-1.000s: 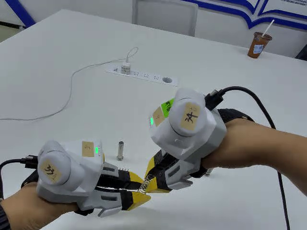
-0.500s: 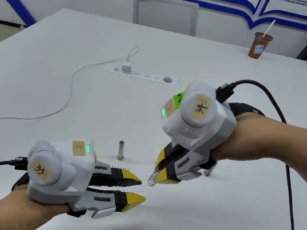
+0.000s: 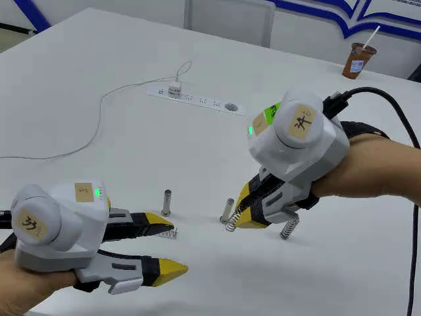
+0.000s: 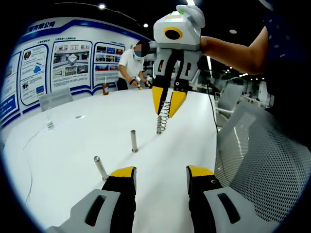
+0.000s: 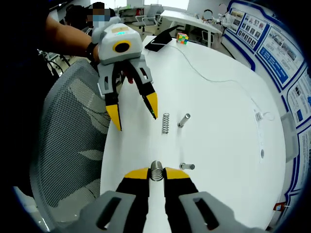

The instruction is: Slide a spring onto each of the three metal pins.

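Note:
My right gripper (image 3: 245, 216) is shut on a small steel spring (image 3: 230, 223), which hangs from its yellow tips just above the white table (image 3: 131, 145). A short metal pin (image 3: 227, 209) stands right beside that spring, and a second pin (image 3: 166, 201) stands further left. My left gripper (image 3: 172, 247) is open at the lower left with nothing between its fingers. A loose spring (image 3: 168, 232) lies by its upper fingertip, and another spring (image 3: 288, 227) rests under the right gripper. In the right gripper view the held spring (image 5: 156, 170) sits between the closed jaws, near one pin (image 5: 187, 166).
A white power strip (image 3: 195, 102) with a plugged-in cable lies mid-table. An iced drink cup (image 3: 357, 60) stands at the far right, with a chair (image 3: 230, 20) behind the table. A mesh chair (image 4: 262, 160) is close on the near side.
The two grippers, tips together on the spring a second ago, have drawn apart. The right one carried the spring right, beside a pin; the left one pulled back left, open.

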Demonstrator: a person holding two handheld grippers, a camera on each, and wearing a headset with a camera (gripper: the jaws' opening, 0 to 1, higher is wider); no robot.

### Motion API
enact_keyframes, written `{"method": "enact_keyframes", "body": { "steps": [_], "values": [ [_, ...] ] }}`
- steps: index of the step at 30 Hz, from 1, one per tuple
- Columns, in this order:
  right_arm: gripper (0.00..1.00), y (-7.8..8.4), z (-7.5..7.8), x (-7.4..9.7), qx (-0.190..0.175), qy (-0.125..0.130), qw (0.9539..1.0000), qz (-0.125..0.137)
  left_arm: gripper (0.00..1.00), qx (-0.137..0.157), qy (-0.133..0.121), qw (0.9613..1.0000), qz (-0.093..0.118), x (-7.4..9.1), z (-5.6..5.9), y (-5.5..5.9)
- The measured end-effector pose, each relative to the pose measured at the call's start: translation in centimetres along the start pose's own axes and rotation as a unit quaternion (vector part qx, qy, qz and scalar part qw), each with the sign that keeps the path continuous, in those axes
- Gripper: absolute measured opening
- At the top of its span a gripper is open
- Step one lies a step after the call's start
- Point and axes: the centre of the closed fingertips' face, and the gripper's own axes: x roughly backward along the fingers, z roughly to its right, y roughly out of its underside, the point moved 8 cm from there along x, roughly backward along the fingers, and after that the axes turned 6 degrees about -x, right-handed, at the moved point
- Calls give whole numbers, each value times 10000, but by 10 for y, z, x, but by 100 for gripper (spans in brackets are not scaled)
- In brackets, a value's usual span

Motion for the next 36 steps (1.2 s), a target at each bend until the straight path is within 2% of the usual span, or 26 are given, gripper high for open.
{"method": "enact_keyframes", "body": {
  "steps": [8, 18, 31, 36],
  "values": [
    [12, 5, 12, 5, -58, 123, 9999, -96, 50, 105, -221, 9997, 10, 10, -5, 2],
    [12, 7, 35, 6, -164, 338, 9991, -209, 56, 253, -407, 9988, -6, 19, -9, 8],
    [12, 6, 55, -9, -239, 412, 9984, -307, 63, 339, -545, 9979, -29, 25, -11, 11],
    [12, 6, 56, -15, -241, 356, 9984, -354, 64, 352, -563, 9978, -46, 25, -11, 11]
  ]
}}
